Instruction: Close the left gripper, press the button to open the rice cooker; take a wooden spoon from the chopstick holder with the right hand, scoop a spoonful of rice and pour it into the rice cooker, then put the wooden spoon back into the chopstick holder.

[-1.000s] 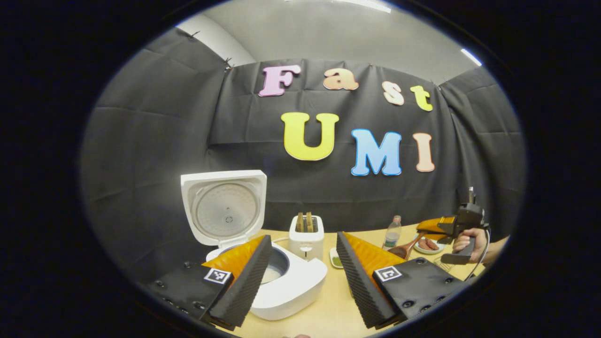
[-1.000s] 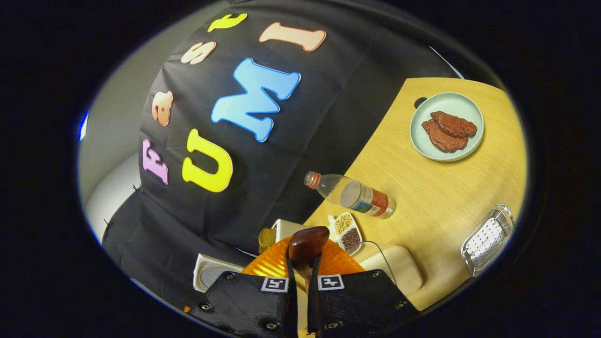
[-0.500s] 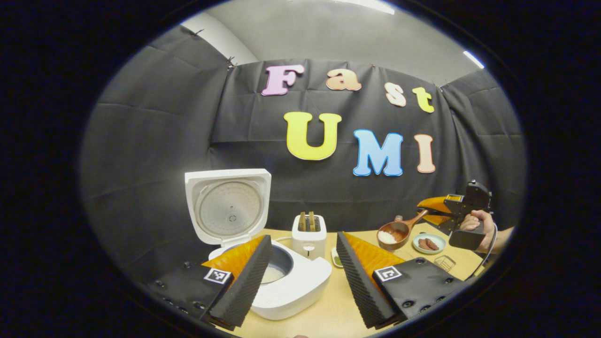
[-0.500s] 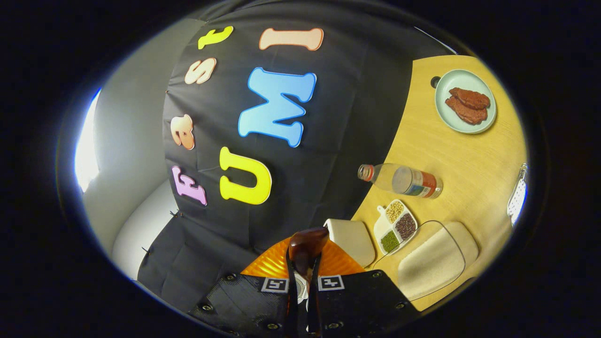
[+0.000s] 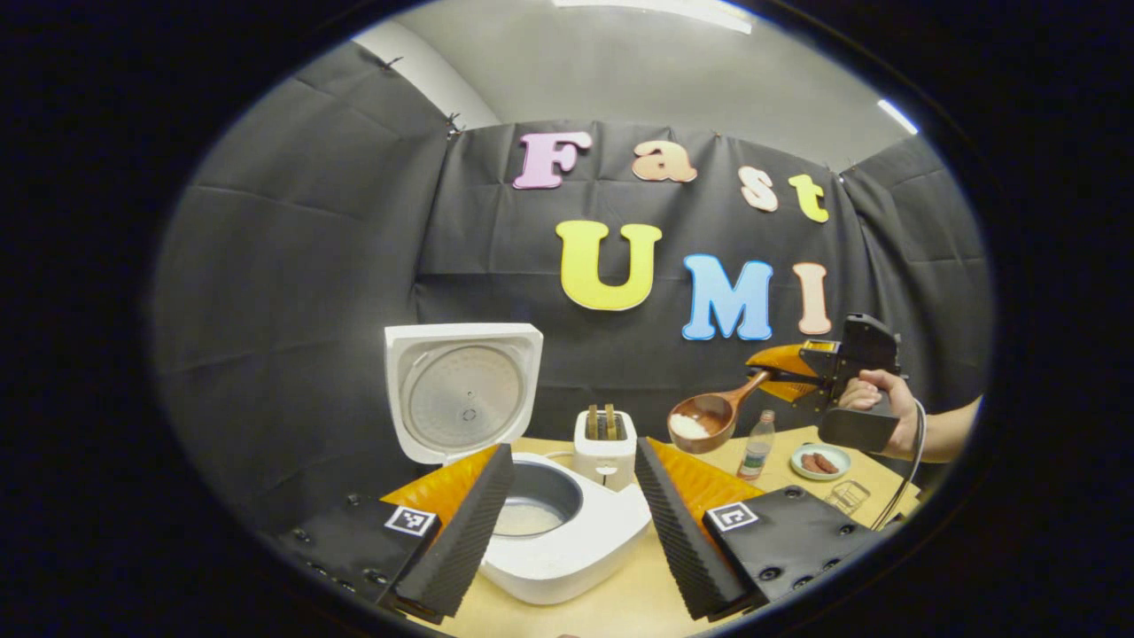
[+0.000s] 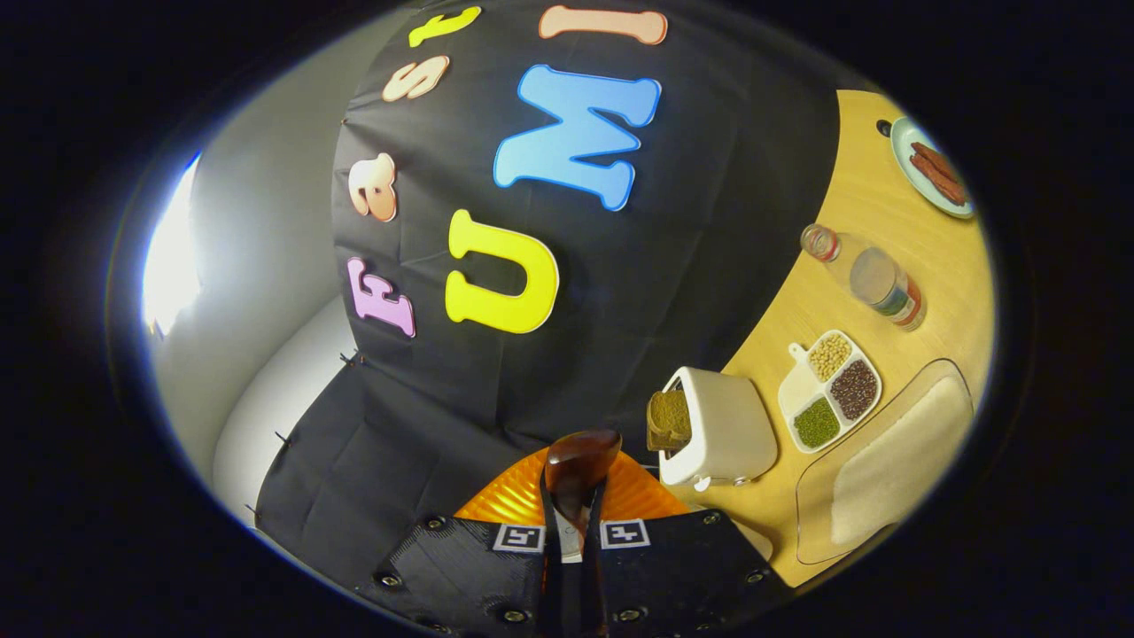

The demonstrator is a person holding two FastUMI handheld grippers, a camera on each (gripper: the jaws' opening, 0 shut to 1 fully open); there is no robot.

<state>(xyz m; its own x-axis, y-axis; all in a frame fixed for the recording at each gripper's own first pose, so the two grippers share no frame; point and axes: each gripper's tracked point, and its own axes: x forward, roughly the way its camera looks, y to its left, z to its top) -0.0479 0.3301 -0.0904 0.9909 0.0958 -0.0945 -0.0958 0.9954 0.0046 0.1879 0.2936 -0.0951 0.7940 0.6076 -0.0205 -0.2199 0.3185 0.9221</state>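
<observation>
The white rice cooker [image 5: 576,549] stands open with its lid [image 5: 463,394] upright, and some white rice lies in the pot [image 5: 527,516]. My left gripper [image 5: 573,450] is open just in front of the cooker, holding nothing. To the right, a hand [image 5: 877,403] holds my right gripper [image 5: 784,372] in the air, shut on the handle of the wooden spoon [image 5: 713,415]. The spoon's bowl carries rice [image 5: 687,426] and hangs above the table, right of the toaster. In the right gripper view the spoon [image 6: 580,459] sticks out between the shut fingers of the right gripper [image 6: 571,501].
A white toaster [image 5: 605,436] with bread stands behind the cooker. A bottle [image 5: 756,447], a plate of meat [image 5: 819,462] and a wire basket [image 5: 846,496] sit on the wooden table [image 5: 620,602]. A sectioned dish of beans [image 6: 828,390] and a clear rice container [image 6: 895,461] lie below.
My right gripper has lifted the spoon with rice up off the table and carried it left toward the cooker. The left gripper stays open and has shifted a little.
</observation>
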